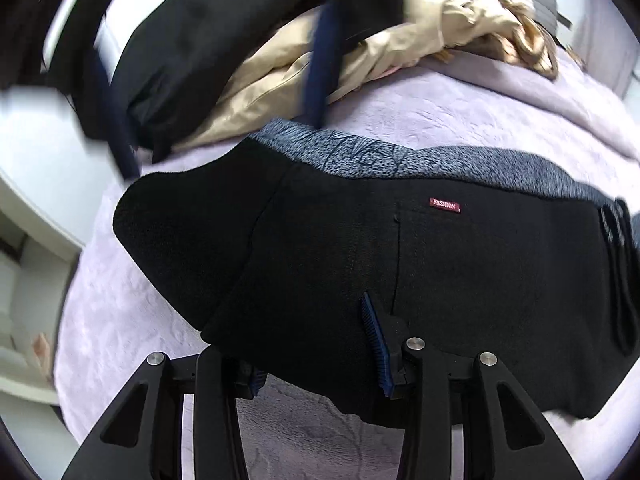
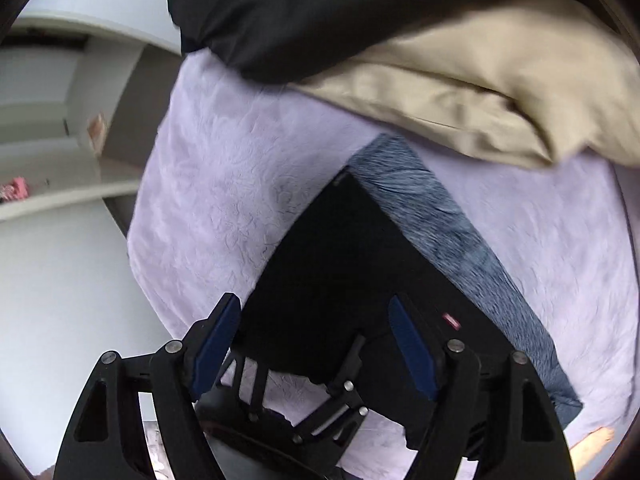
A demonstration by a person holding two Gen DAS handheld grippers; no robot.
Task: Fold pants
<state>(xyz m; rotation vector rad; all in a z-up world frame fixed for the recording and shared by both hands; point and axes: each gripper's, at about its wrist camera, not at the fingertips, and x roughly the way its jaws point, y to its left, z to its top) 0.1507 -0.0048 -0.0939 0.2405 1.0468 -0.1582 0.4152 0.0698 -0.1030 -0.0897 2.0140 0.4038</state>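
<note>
Black pants (image 1: 400,272) with a grey fleece lining (image 1: 440,164) and a small red label (image 1: 445,205) lie flat on the lavender blanket (image 1: 420,112). My left gripper (image 1: 314,362) sits at their near edge and is shut on a fold of the black fabric, which hides most of its left pad. In the right wrist view my right gripper (image 2: 314,346) hangs open over a corner of the pants (image 2: 340,248), its blue pads wide apart and not touching the cloth. Its blurred blue fingers (image 1: 322,64) show at the top of the left wrist view.
A beige garment (image 2: 460,92) and a black one (image 2: 320,12) are piled at the far side of the blanket (image 2: 208,184). White shelving (image 2: 52,152) with a pink item (image 2: 14,190) stands to the left, past the bed's edge.
</note>
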